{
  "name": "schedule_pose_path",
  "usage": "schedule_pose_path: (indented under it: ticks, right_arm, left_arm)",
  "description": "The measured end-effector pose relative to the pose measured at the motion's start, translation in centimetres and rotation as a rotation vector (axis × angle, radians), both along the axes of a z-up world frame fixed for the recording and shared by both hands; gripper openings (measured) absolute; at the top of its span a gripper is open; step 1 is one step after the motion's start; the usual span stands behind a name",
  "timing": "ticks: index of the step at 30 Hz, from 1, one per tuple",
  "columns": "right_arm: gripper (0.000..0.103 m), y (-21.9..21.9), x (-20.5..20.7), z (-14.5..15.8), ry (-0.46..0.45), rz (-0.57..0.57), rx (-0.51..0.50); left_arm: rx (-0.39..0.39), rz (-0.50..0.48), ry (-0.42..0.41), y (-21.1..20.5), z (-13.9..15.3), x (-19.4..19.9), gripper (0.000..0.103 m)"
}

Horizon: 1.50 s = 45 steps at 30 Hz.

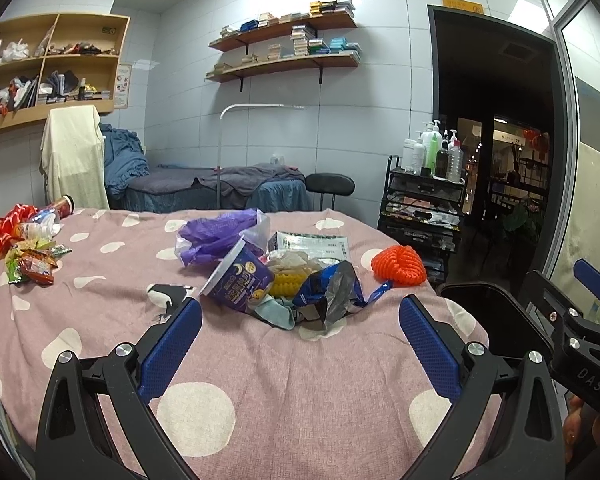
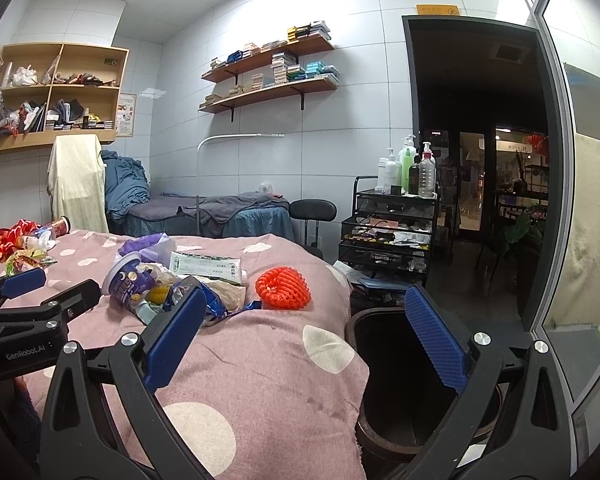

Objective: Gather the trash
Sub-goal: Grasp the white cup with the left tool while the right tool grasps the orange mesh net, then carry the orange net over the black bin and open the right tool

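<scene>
Left wrist view: the left gripper [image 1: 300,340] hangs with its blue pads wide apart and nothing between them, above a pink spotted bedcover [image 1: 260,380]. Ahead lies a heap of trash: a tipped purple cup [image 1: 240,280], a crumpled blue snack bag [image 1: 332,288], a purple plastic bag [image 1: 216,236] and an orange foam net [image 1: 398,266] apart to the right. More wrappers [image 1: 28,256] lie at the far left edge. Right wrist view: the right gripper [image 2: 304,340] is likewise spread wide and empty, one pad over the bedcover, the other over a dark bin [image 2: 396,372] beside the bed. The left gripper shows at the left edge.
</scene>
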State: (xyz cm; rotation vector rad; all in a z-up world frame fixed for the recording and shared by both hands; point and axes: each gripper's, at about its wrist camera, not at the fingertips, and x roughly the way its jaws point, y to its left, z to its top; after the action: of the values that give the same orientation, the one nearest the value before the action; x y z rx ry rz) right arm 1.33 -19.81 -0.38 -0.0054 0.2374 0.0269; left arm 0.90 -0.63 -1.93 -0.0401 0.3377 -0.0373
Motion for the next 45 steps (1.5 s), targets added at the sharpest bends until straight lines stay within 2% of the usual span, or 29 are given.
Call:
schedule_pose_path:
  ticks: [4,6,9,15,19,22,26,31,34,36,38,40,41,43,45]
  right_arm:
    - [0.098,0.5,2.4,-0.8,0.108,0.034,-0.005]
    - [0.098,0.8,4.0,-1.2,0.174,0.063,-0.002]
    - [0.098,1.5,5.9,-1.5,0.222,0.115,-0.017]
    - [0.098,3.8,9.9,-2.1,0.337,0.251,-0.037]
    - [0.098,4.6,11.9,-2.3,0.372,0.284,-0.053]
    - [0.098,4.4,13.7,-2.3,0.397,0.274,-0.055]
    - [0.098,3.7,16.0,-2.4,0.428,0.242,-0.051]
    - [0.098,2.9,18.8,-2.8,0.464,0.215,-0.054]
    - [0.096,2.6,20.6,-3.4,0.489,0.192,-0.073]
    - [0.092,2.5,21.4,-3.7,0.499,0.184,-0.083]
    - [0.086,2.3,22.3,-4.2,0.513,0.174,-0.091]
    - [0.070,2.0,23.3,-4.9,0.542,0.167,-0.090]
    - [0.066,1.8,23.7,-5.2,0.554,0.167,-0.083]
    - [0.044,1.5,24.2,-5.6,0.569,0.166,-0.060]
    - [0.037,1.1,24.3,-5.8,0.561,0.158,-0.045]
  left_arm:
    - [0.009,-0.005,0.121,0.9,-1.1,1.8,0.098]
    - [-0.009,-0.009,0.172,1.9,-1.6,2.7,0.098]
    - [-0.037,-0.007,0.234,3.6,-1.9,4.0,0.098]
    - [0.018,-0.029,0.295,5.4,-1.8,7.2,0.098]
    - [0.045,-0.057,0.330,6.5,-1.5,9.6,0.097]
    - [0.048,-0.072,0.334,7.6,-1.1,11.2,0.090]
    - [0.025,-0.121,0.360,8.5,-1.0,13.4,0.074]
    - [0.062,-0.160,0.374,8.0,-1.2,15.3,0.065]
    - [0.055,-0.190,0.393,7.8,-1.5,15.9,0.050]
    - [0.030,-0.217,0.396,7.8,-1.6,16.0,0.035]
    - [0.004,-0.233,0.397,7.8,-1.6,15.9,0.028]
    - [-0.022,-0.251,0.394,7.8,-1.6,15.7,0.019]
    - [-0.031,-0.255,0.394,7.7,-1.6,15.6,0.013]
    - [-0.036,-0.252,0.387,7.6,-1.6,15.4,0.010]
    - [-0.039,-0.248,0.378,7.3,-1.6,15.2,0.009]
